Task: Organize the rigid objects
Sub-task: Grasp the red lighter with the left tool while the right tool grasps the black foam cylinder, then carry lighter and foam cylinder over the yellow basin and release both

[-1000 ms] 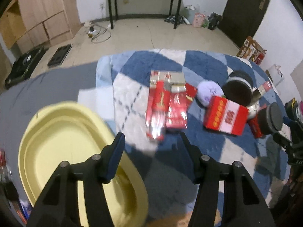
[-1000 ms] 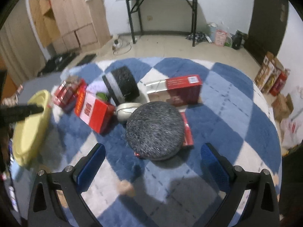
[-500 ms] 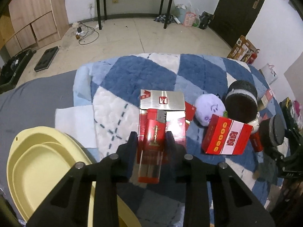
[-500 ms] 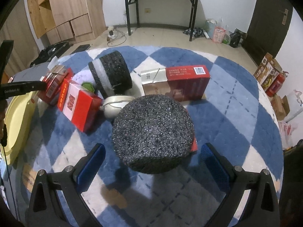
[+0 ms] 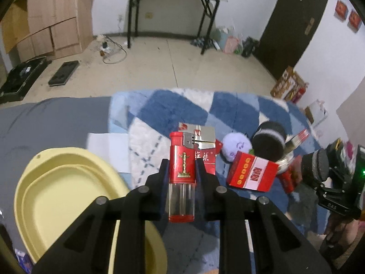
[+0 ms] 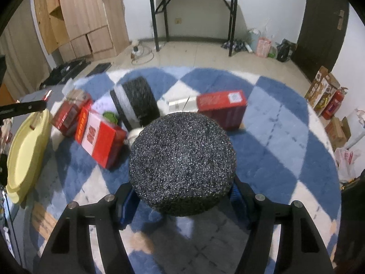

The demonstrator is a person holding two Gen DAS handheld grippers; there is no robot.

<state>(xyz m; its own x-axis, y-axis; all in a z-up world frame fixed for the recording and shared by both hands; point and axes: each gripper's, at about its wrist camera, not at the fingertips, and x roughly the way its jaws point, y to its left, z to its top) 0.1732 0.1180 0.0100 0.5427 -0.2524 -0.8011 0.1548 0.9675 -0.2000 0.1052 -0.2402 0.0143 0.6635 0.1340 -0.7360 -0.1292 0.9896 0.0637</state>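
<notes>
My left gripper (image 5: 181,167) is shut on a red lighter (image 5: 182,173) with a clear base, held above the blue-and-white rug. A yellow oval basin (image 5: 57,196) lies to its lower left; it also shows in the right wrist view (image 6: 25,150). My right gripper (image 6: 182,196) is shut on a black foam disc (image 6: 182,162) and holds it above the rug. On the rug lie a red-and-white box (image 6: 98,137), red cigarette packs (image 5: 204,146), a long red carton (image 6: 221,107) and a black foam roll (image 6: 136,102).
A purple plush toy (image 5: 235,145) lies beside the foam roll. Grey bedding (image 5: 52,121) lies under the basin. A black-legged table (image 6: 194,18), wooden cabinets (image 6: 86,20) and a dark door (image 6: 324,22) stand at the far walls.
My left gripper closed on the red lighter and lifted it off the packs. My right gripper closed on the black foam disc and raised it from the rug.
</notes>
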